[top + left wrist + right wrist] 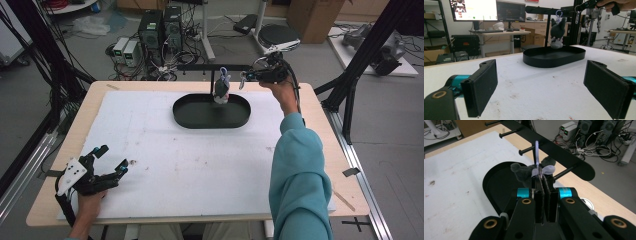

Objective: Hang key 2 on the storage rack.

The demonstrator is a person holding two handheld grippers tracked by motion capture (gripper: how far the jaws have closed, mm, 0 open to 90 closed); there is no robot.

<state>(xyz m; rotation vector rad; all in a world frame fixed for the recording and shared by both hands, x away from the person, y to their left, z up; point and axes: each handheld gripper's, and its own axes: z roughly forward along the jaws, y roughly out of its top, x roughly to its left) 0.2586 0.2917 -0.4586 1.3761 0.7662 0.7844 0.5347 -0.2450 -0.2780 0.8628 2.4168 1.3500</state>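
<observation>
left gripper [111,161] rests at the near left corner of the white mat [165,150], jaws spread wide with nothing between them. farther along, a black oval tray [200,117] sits at the far middle, and a grey plush keychain [221,89] hangs over it from the black peg rack [205,67]. right gripper [541,176] is up at the rack, jaws clamped on the keychain's lilac ring [537,150]
</observation>
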